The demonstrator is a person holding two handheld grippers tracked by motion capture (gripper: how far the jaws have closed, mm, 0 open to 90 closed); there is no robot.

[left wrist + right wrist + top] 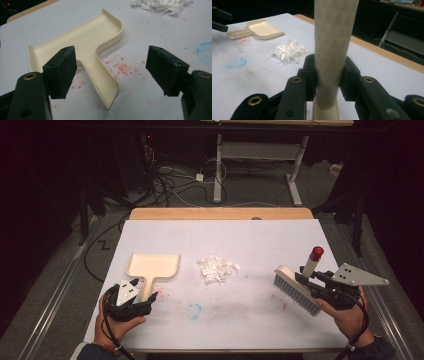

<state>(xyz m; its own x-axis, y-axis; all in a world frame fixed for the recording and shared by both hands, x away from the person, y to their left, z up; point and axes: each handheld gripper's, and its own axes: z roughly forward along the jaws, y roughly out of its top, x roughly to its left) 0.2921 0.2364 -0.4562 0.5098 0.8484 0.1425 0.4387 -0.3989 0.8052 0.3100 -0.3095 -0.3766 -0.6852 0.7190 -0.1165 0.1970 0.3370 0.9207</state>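
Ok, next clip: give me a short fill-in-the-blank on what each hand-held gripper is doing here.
1. The right hand-held gripper is shut on the handle of the ____.
2. The left hand-held gripper is ____, its jaws on either side of the dustpan handle.
3. The pile of white shreds lies between the dustpan and the ____.

Missing words: brush; open; brush

The high view looks forward and down from the person's side over the white-covered table (260, 240), taking in all of it and the dark floor beyond. The left gripper view sits low and close, facing the cream plastic dustpan (82, 47) at frame centre. The right gripper view looks along the cream brush handle (334, 45), very near, across the table. All three share the small heap of white paper shreds (217, 268) (162, 5) (290, 51).
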